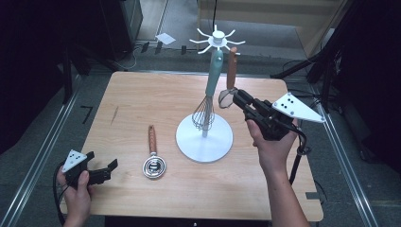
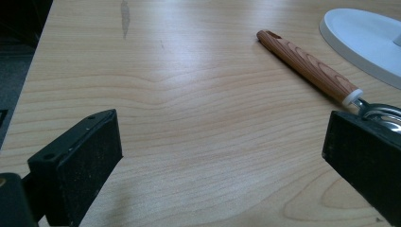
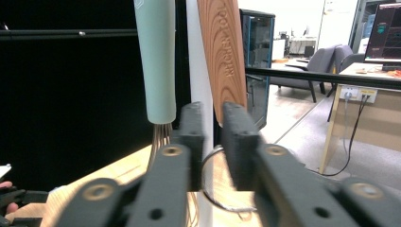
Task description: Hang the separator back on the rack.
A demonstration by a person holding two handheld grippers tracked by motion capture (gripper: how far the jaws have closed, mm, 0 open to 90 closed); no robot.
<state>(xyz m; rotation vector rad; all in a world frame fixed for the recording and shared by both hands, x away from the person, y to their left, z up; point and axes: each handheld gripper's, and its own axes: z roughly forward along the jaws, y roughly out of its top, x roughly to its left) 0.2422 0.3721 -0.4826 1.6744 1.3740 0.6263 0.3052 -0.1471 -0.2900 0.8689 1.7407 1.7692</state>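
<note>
A white hook stand [image 1: 204, 139] rises at the table's middle. From its top hang a whisk with a pale green handle [image 1: 215, 71] and a wooden-handled utensil [image 1: 231, 71] with a metal head. My right gripper [image 1: 238, 97] reaches that head from the right, its jaws nearly together on the thin metal rim [image 3: 222, 201]; in the right gripper view the gripper [image 3: 213, 137] sits just under the wooden handle [image 3: 224, 52] and beside the whisk handle [image 3: 155, 56]. My left gripper [image 1: 109, 170] rests open at the front left, holding nothing.
A second wooden-handled utensil [image 1: 152, 142] with a round metal head lies flat left of the stand's base, its handle [image 2: 309, 68] pointing away; it lies just ahead of my left gripper [image 2: 222, 146]. The table's edges drop to a dark floor with rails.
</note>
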